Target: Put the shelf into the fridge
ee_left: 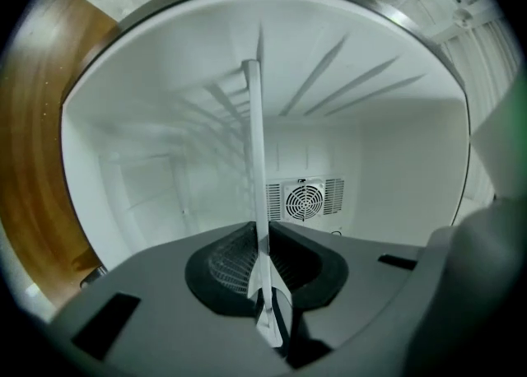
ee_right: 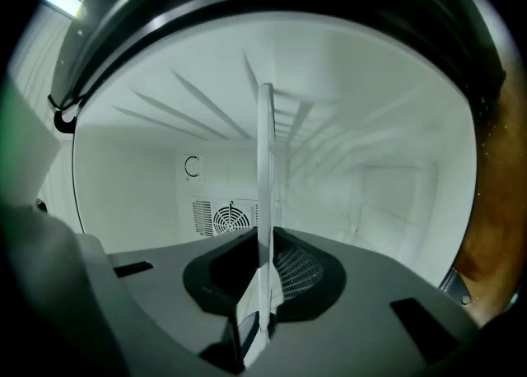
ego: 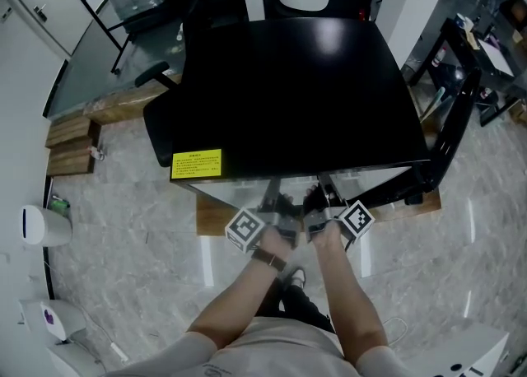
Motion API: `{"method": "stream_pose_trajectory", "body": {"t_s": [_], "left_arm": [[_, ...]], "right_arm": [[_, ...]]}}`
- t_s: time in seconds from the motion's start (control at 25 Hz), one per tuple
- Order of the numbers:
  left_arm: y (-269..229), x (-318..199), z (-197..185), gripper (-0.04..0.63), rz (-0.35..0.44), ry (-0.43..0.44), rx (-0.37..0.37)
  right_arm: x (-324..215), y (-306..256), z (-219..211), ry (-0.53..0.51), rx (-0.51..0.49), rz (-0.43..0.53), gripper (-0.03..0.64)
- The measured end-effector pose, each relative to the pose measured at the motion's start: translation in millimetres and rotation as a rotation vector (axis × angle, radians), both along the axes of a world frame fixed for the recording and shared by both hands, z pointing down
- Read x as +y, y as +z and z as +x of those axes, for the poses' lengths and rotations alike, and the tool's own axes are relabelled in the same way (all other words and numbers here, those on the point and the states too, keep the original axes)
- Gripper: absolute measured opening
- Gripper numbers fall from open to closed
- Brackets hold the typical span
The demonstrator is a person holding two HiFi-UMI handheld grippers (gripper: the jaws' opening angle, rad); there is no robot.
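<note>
The shelf (ee_left: 256,169) is a thin pale panel, seen edge-on and running into the white fridge cavity; it shows the same way in the right gripper view (ee_right: 266,169). My left gripper (ee_left: 268,318) is shut on its near edge, and my right gripper (ee_right: 258,318) is shut on that edge too. From the head view the black fridge (ego: 296,95) stands in front of me. Both grippers, left (ego: 280,207) and right (ego: 319,202), are held side by side at its open front. The shelf (ego: 375,182) pokes out pale under the fridge's top edge.
A round fan grille (ee_left: 305,200) sits on the fridge's back wall (ee_right: 221,219). The open fridge door (ego: 454,108) hangs at the right. A yellow label (ego: 197,164) is on the fridge's left corner. A black chair (ego: 160,124), wooden blocks (ego: 70,132) and a glass table (ego: 103,67) stand at the left.
</note>
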State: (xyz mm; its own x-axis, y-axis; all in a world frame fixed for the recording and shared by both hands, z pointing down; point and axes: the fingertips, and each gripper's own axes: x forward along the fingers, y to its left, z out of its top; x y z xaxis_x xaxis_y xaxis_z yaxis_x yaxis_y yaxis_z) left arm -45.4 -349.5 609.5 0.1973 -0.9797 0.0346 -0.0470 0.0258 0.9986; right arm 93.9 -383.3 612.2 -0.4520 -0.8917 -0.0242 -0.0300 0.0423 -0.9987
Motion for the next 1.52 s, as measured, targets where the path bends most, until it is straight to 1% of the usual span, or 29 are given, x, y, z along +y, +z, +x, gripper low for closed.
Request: {"method": "stream_pose_trajectory", "body": {"t_s": [0.28,0.44,0.52,0.8,1.08,1.24,1.36,1.52], "left_arm": [[-1.6,27.9,13.7,0.028,-0.021,0.038,0.0],[-11.1,38.7,23.8,0.021,-0.007,0.077,-0.012],[-21.2,43.9,31.4,0.012,0.012,0.11,-0.026],[-57.2,87.5,60.8,0.006,0.057,0.221,-0.05],[-67.9,114.3,67.5,0.006,0.063,0.231,-0.054],[-75.5,121.5,73.7,0.006,0.073,0.235,-0.069],[-82.8,122.7,72.4,0.006,0.089,0.229,-0.082],[-86.9,126.1,71.9,0.006,0.102,0.23,-0.101]], "right_arm": [[34.9,-2.6,-3.8,-0.064,0.022,-0.027,0.049],[50.1,-5.9,-6.1,-0.106,0.035,-0.034,0.042],[56.0,-13.1,-7.4,-0.137,0.055,-0.015,0.024],[95.7,-53.5,-6.1,-0.234,0.118,0.063,0.021],[123.4,-65.2,6.3,-0.235,0.096,0.05,0.021],[128.0,-74.0,9.7,-0.24,0.104,0.078,0.02],[131.3,-78.5,9.4,-0.241,0.086,0.074,0.02],[134.8,-82.5,8.7,-0.254,0.103,0.101,0.02]]}}
